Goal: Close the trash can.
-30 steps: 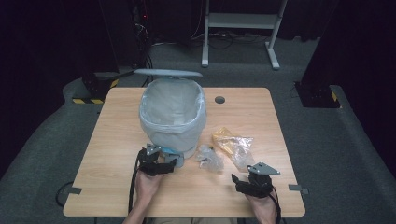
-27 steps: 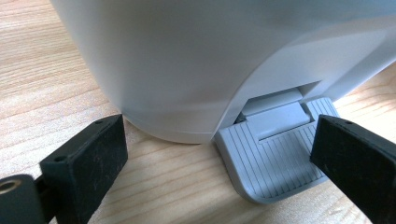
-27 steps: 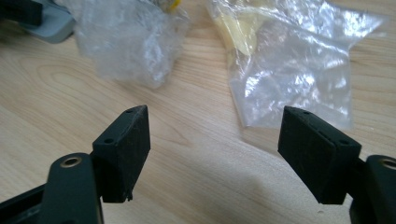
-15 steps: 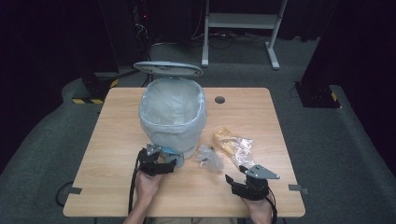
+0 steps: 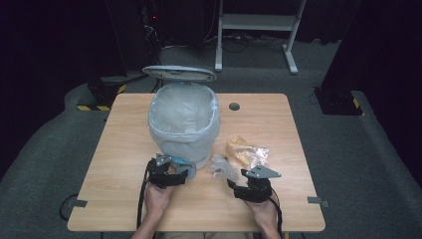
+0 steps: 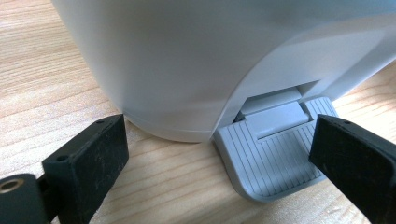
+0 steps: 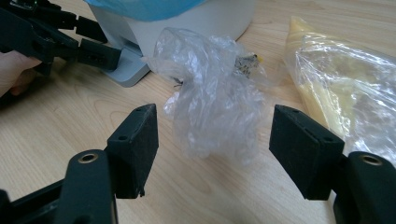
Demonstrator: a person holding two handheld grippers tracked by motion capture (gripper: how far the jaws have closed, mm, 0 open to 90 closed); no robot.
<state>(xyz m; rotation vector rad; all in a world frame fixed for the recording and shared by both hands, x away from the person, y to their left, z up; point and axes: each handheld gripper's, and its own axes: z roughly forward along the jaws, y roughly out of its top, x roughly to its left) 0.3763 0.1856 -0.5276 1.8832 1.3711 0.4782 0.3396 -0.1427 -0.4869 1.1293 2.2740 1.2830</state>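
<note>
The crumpled clear wrapper (image 7: 212,93) lies on the bench (image 5: 124,164) between and just ahead of the right tool (image 7: 212,149), whose spread jaws have just been closing without touching it. A yellowish plastic bag (image 7: 341,84) sits beside it. The left tool (image 6: 219,154), jaws spread, presses the ribbed grey pedal (image 6: 275,158) of the lined bin (image 5: 184,124), its lid (image 5: 179,73) raised.

Light wooden rectangular table (image 5: 124,149) stood on grey carpet. Pale grey plastic pedal bin with clear liner (image 5: 184,124) stood near centre-left. Crumpled clear plastic wrapper (image 5: 222,167) lay just right of bin; yellowish clear plastic bag (image 5: 246,152) beside wrapper.
</note>
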